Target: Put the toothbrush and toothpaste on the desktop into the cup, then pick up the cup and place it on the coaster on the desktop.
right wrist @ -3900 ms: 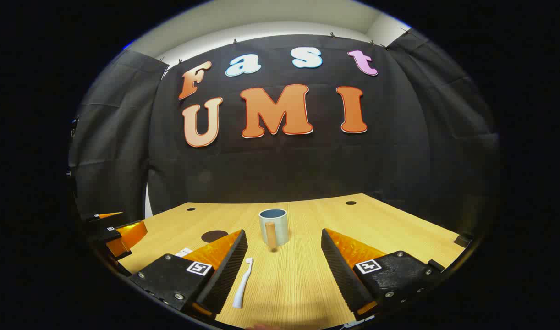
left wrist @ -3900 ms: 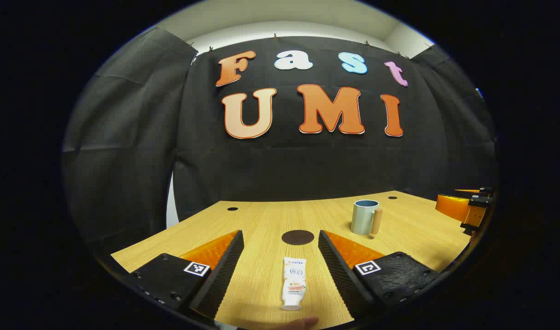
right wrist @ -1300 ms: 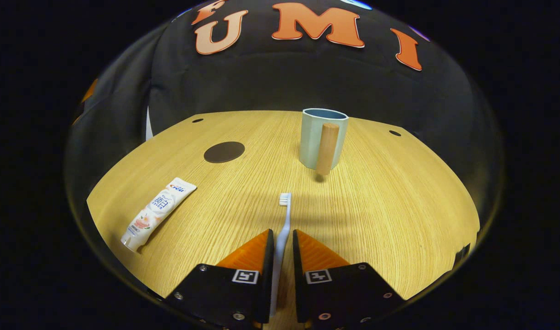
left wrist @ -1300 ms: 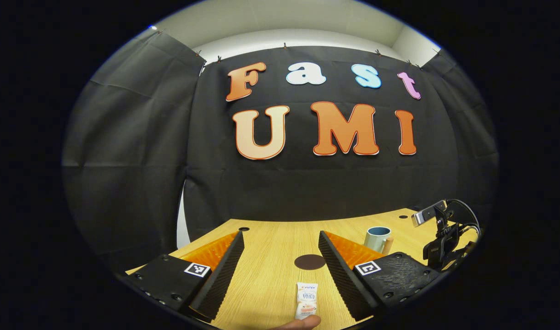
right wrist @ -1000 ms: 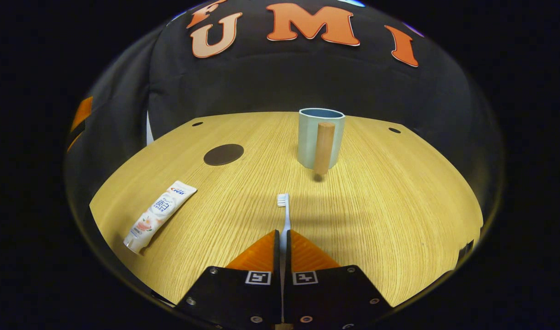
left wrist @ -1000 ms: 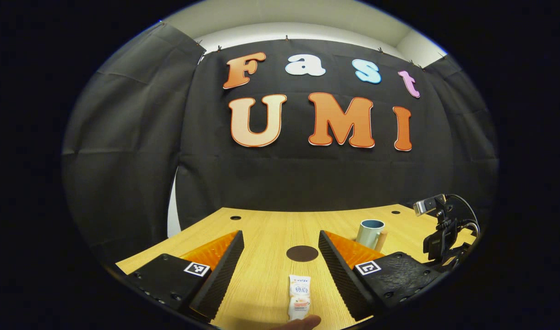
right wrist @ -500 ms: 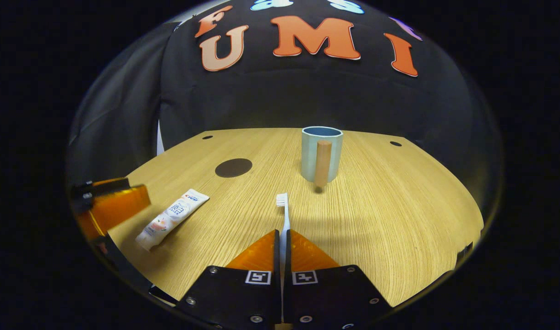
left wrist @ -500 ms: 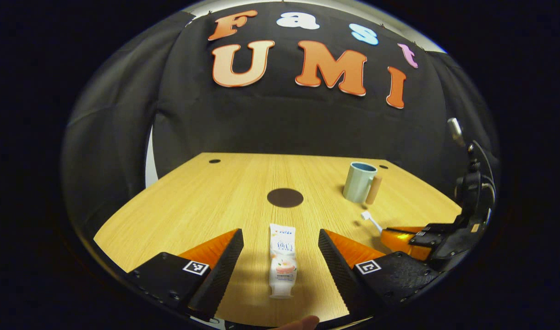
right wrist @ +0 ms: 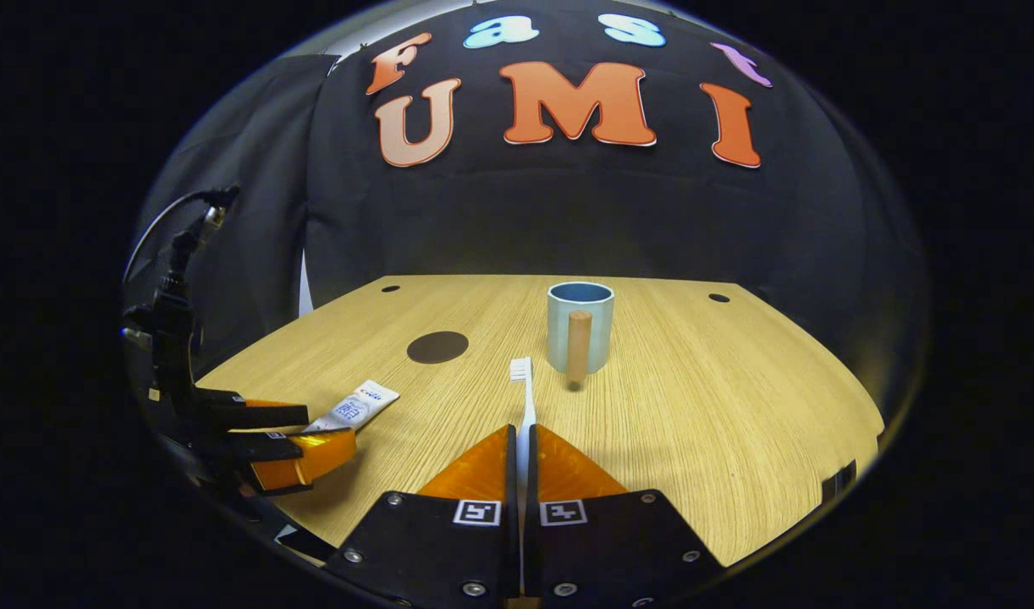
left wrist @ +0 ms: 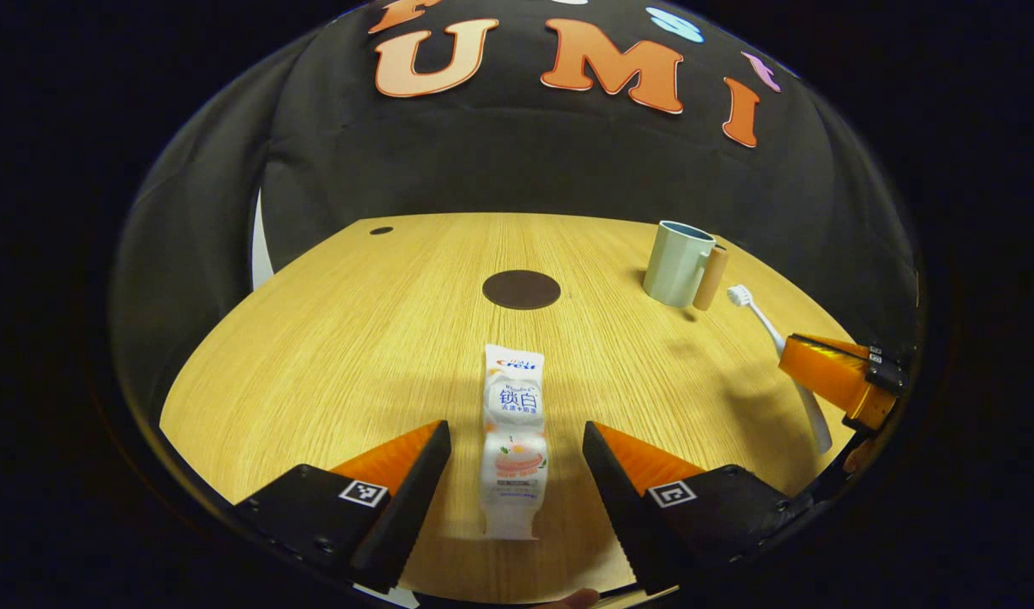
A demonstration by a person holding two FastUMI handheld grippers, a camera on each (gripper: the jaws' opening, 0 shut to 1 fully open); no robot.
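In the left gripper view, the left hand-held gripper [left wrist: 511, 436] is spread wide, one finger on each side of the toothpaste [left wrist: 512, 438], touching neither side. The tube lies flat on the tabletop [left wrist: 331, 338] with its long axis running along the fingers, crimped flat end pointing away toward the coaster [left wrist: 521, 289] and cap end nearest the camera. The dark round coaster lies just beyond the tube. To its right the cup [left wrist: 677, 263] stands upright, its wooden handle on its right side.

In the right gripper view, the right hand-held gripper [right wrist: 522, 440] is closed narrowly on the toothbrush [right wrist: 525, 406], both fingers pressing its handle. The brush's long axis runs straight forward from the fingers, bristle head pointing toward the cup and stopping just left of its handle. Whether the brush rests on the tabletop or is raised off it cannot be told.
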